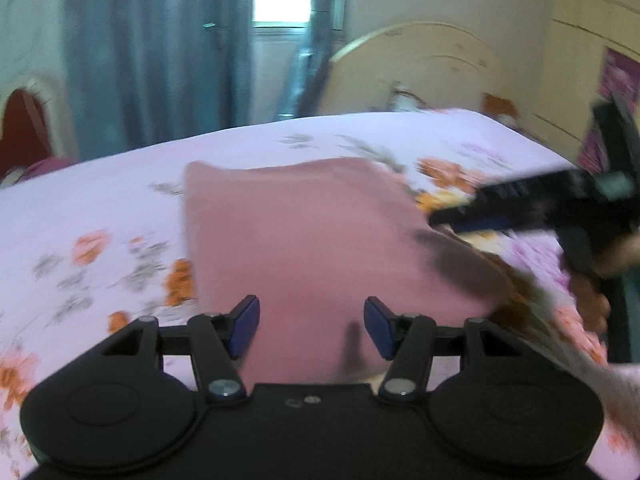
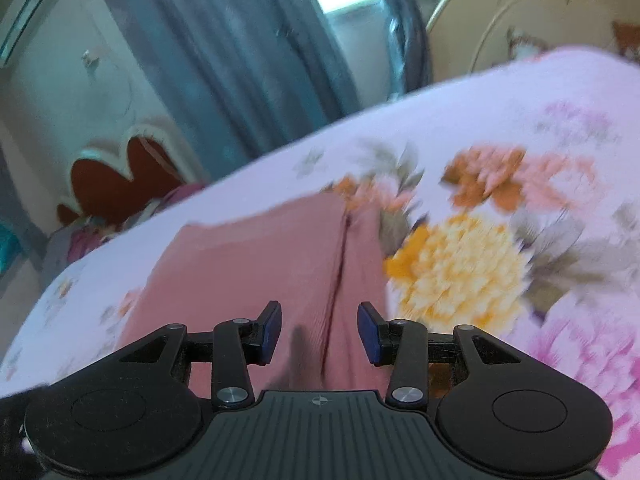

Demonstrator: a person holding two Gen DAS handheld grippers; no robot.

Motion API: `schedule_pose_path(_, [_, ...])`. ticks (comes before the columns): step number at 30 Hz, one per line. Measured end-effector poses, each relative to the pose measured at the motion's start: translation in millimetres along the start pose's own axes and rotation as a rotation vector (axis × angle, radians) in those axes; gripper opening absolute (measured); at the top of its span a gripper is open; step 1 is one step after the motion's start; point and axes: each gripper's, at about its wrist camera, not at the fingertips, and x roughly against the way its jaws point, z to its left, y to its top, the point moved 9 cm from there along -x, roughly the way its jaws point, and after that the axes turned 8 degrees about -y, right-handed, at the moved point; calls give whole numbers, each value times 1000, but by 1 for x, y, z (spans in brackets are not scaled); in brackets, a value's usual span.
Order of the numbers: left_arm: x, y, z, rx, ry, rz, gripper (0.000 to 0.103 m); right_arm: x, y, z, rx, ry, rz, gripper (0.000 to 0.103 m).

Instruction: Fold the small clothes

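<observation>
Pink cloth [image 1: 320,240] lay folded flat on the flowered bedsheet [image 1: 100,200].
Both claws, left [image 1: 311,326] and right [image 2: 319,332], hung open over its near edge, gripping nothing, probably ready for another fold.

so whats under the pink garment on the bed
The pink garment lies folded flat on the floral bedsheet. The sheet shows all around it; anything between cloth and sheet is covered.

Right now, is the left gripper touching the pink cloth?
Apart. In the left wrist view the left gripper stands open, with both blue pads clear of the pink cloth that lies flat on the bed behind them.
</observation>
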Motion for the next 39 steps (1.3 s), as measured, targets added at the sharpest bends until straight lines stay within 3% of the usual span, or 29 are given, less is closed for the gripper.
schedule_pose_path(8, [-7,11,29,54,72,-14,56,-41,-7,7,72,-36,23,41])
schedule_pose_path(9, [-7,10,31,61,74,-13,56,-42,-7,8,77,-41,20,33])
schedule_pose_path(10, [-9,11,33,69,75,-14,56,-44,-6,8,79,-40,25,16])
schedule_pose_path(14, [-19,14,35,76,84,-27,57,-40,-4,10,105,-55,22,13])
schedule_pose_path(18, [-22,21,32,76,66,-44,57,-12,14,9,134,-68,-74,12])
schedule_pose_path(22, [-30,16,23,89,39,-31,58,-22,2,-16,121,-145,-27,12])
schedule_pose_path(26, [-40,9,19,35,73,-7,65,-24,1,-22,92,-163,-28,12])
schedule_pose_path(31, [-38,6,22,28,68,12,65,5,2,-16,44,-104,-13,13])
schedule_pose_path(39, [-37,4,21,18,62,21,65,32,-41,-20,57,-109,55,14])
